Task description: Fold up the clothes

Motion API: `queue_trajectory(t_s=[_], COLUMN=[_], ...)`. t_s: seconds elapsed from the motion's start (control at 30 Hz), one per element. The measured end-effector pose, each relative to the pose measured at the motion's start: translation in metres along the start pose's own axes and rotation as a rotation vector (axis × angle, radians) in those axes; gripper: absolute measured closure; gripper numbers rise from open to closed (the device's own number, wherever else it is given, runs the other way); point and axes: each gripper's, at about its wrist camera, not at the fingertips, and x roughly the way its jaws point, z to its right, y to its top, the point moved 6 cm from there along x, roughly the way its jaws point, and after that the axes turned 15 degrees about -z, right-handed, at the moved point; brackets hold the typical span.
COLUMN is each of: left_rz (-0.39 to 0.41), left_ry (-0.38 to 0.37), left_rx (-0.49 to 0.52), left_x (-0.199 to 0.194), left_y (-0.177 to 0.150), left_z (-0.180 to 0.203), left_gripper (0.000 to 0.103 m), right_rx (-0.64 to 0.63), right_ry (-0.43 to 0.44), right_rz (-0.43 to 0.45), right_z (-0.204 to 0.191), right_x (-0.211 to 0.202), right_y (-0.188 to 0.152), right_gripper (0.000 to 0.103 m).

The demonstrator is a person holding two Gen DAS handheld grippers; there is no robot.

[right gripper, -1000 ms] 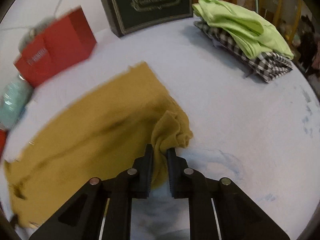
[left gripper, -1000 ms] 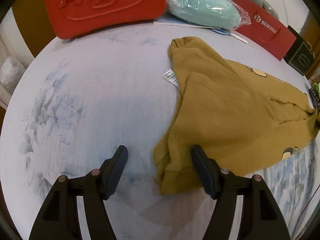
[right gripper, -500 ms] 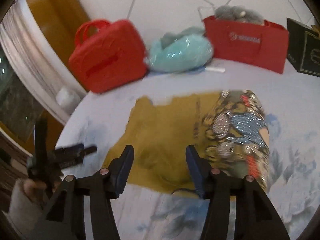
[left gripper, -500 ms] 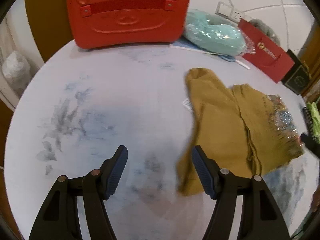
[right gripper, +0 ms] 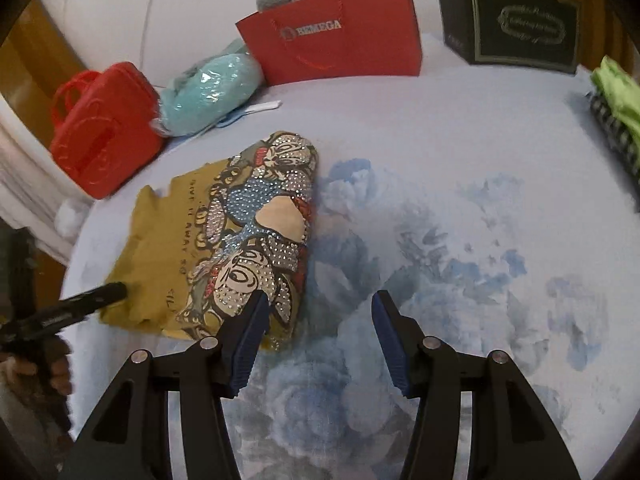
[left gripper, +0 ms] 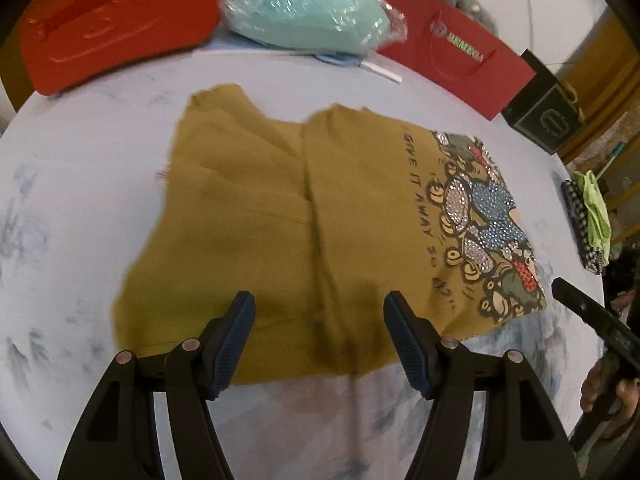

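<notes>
Where right gripper (right gripper: 316,336) pinched bunched cloth second ago, jaws now apart, empty; left gripper (left gripper: 320,340) likewise apart. Mustard-yellow sequin-print sweatshirt (left gripper: 304,216) lies partly folded on pale floral tabletop (right gripper: 460,240); fold placed, likely more remaining.

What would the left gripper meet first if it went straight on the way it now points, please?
Most likely the mustard-yellow shirt: the open left gripper points at its near hem, with the fabric already between the fingers. Its height above the cloth is unclear.

Two tools (left gripper: 319,322), one shirt (left gripper: 256,220)
</notes>
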Motion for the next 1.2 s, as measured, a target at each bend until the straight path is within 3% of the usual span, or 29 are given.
queue_trajectory(t_s=[0.07, 0.1, 0.13, 0.17, 0.23, 0.43, 0.53, 0.6, 0.63, 0.73, 0.83, 0.97, 1.0, 1.03, 1.07, 1.1, 1.2], left_rz=[-0.026, -0.032, -0.035, -0.039, -0.022, 0.230, 0.224, 0.141, 0.110, 0.026, 0.041, 0.066, 0.054, 0.028, 0.014, 0.013, -0.020], left_ry=[-0.009, -0.013, -0.002, 0.023, 0.068, 0.296, 0.375, 0.338, 0.341, 0.335, 0.228, 0.209, 0.216, 0.235, 0.252, 0.252, 0.246], left_rx=[-0.008, -0.001, 0.016, 0.036, 0.074, 0.182, 0.158, 0.116, 0.101, 0.056, 0.012, 0.043, 0.052, 0.052, 0.052, 0.063, 0.084], left_x=[0.011, 0.014, 0.016, 0.018, 0.011, -0.094, -0.104, -0.081, -0.068, -0.032, -0.030, -0.028, -0.022, -0.013, -0.008, -0.010, -0.013], left_y=[0.002, 0.002, 0.002, 0.002, 0.004, 0.008, 0.003, -0.003, -0.007, -0.018, -0.020, -0.019, -0.017, -0.016, -0.016, -0.019, -0.035], left_z=[0.010, 0.015, 0.020, 0.024, 0.031, 0.006, -0.038, -0.065, -0.075, -0.103, -0.107, -0.098, -0.096, -0.094, -0.092, -0.087, -0.078], left_gripper=[0.037, 0.044, 0.075, 0.085, 0.090, 0.090, 0.088, 0.079, 0.068, 0.064, 0.057, 0.050, 0.054, 0.077, 0.084, 0.090, 0.090], right_rx=[-0.023, -0.034, -0.049, -0.067, -0.080, -0.014, -0.007, -0.022, -0.038, -0.070, -0.079, -0.090, -0.094, -0.100, -0.106, -0.112, -0.127], right_ry=[0.042, 0.063, 0.079, 0.081, 0.081, 0.151, 0.192, 0.204, 0.207, 0.194, 0.154, 0.099, 0.087, 0.072, 0.039, 0.013, -0.010], right_rz=[-0.013, -0.020, -0.030, -0.043, -0.045, -0.028, -0.036, -0.046, -0.053, -0.078, -0.108, -0.147, -0.160, -0.179, -0.188, -0.194, -0.192], right_z=[0.000, 0.001, -0.001, -0.005, -0.008, -0.006, -0.021, -0.038, -0.049, -0.072, -0.081, -0.092, -0.094, -0.096, -0.097, -0.099, -0.104], right_x=[0.002, 0.003, 0.005, 0.010, 0.014, 0.009, 0.014, 0.021, 0.026, 0.040, 0.050, 0.064, 0.068, 0.073, 0.076, 0.078, 0.063], right_y=[0.001, 0.002, 0.003, 0.003, 0.004, 0.009, 0.016, 0.020, 0.021, 0.022, 0.018, 0.013, 0.012, 0.009, 0.007, 0.005, -0.006], right_gripper=[0.049, 0.049, 0.049, 0.049, 0.049, 0.049, 0.044, 0.044, 0.043, 0.039, 0.039, 0.039, 0.048, 0.060, 0.080, 0.086, 0.093])
